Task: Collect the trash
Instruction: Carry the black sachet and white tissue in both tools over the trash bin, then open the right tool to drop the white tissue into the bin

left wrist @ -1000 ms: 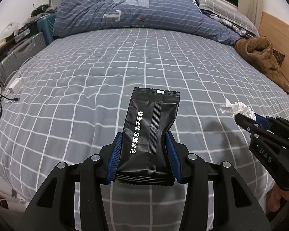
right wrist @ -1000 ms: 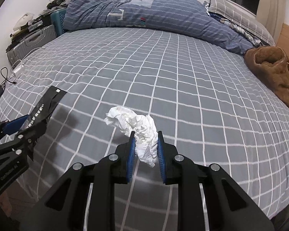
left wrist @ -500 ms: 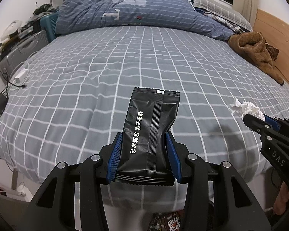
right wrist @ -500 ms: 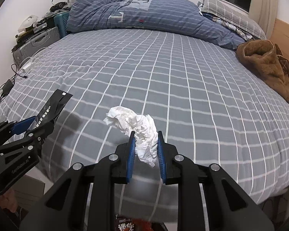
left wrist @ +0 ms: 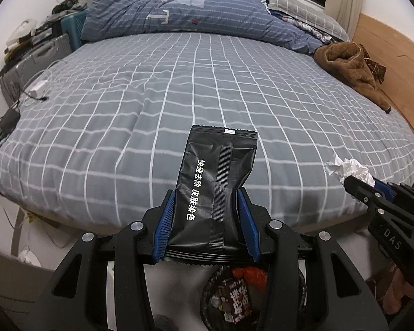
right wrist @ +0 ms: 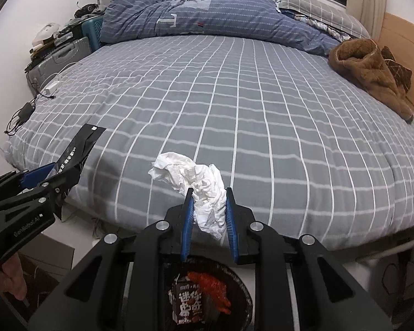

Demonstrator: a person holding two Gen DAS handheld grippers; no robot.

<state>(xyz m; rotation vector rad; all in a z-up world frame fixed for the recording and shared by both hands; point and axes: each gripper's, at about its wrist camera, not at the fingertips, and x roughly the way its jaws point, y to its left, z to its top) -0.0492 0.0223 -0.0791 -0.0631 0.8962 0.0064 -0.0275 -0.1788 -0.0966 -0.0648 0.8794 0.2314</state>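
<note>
My left gripper (left wrist: pixel 206 197) is shut on a black foil packet (left wrist: pixel 216 179) with white Chinese print, held upright past the foot of the bed. My right gripper (right wrist: pixel 208 195) is shut on a crumpled white tissue (right wrist: pixel 198 184). The tissue also shows in the left wrist view (left wrist: pixel 347 168), and the packet in the right wrist view (right wrist: pixel 78 149). A black trash bin (right wrist: pixel 243 292) with a brown drink carton (right wrist: pixel 186 300) and red wrapper inside sits on the floor directly below both grippers; it also shows in the left wrist view (left wrist: pixel 209 292).
The bed (left wrist: pixel 179 82) has a grey checked cover, a bunched blue duvet (left wrist: pixel 193 13) at the far end and a brown garment (left wrist: pixel 356 69) at the right. Chargers and cables (left wrist: pixel 27 93) lie on its left edge. Suitcases (left wrist: pixel 33 58) stand at the left wall.
Both grippers have drawn back from over the bed to beyond its foot edge, each holding its item. The trash bin has come into view below them.
</note>
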